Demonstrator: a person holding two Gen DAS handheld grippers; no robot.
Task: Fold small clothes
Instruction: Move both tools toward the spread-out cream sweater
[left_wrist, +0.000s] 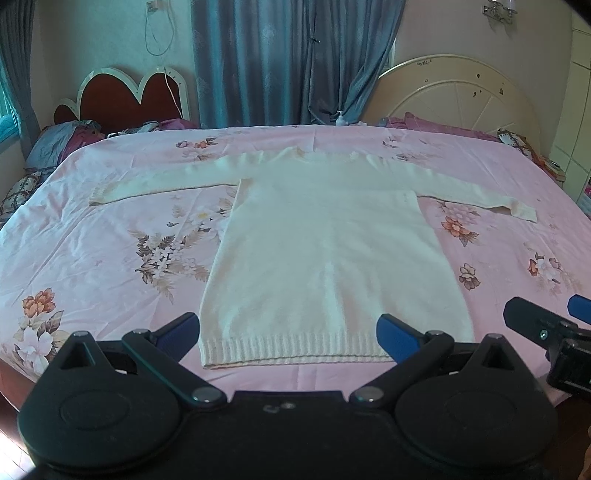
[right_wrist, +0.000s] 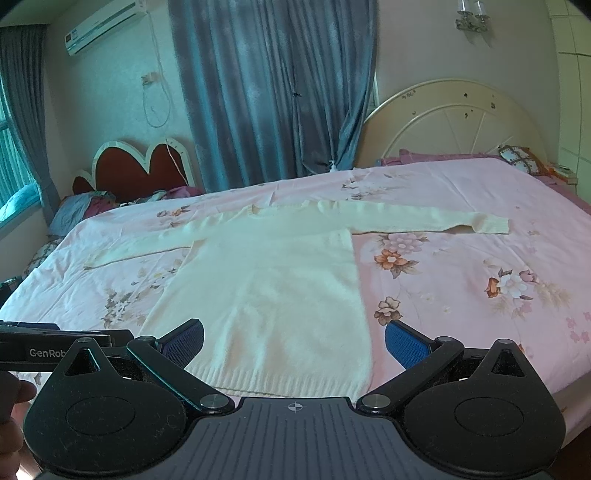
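Observation:
A cream long-sleeved knit sweater lies flat on the pink floral bedsheet, sleeves spread out to both sides, ribbed hem toward me. It also shows in the right wrist view. My left gripper is open and empty, hovering just above the hem, its blue pads either side of it. My right gripper is open and empty above the hem's right part. The right gripper also shows at the right edge of the left wrist view.
The bed fills the view, with its near edge just under the grippers. Pillows and a red heart-shaped headboard are at the far left, a cream round headboard at the far right, blue curtains behind.

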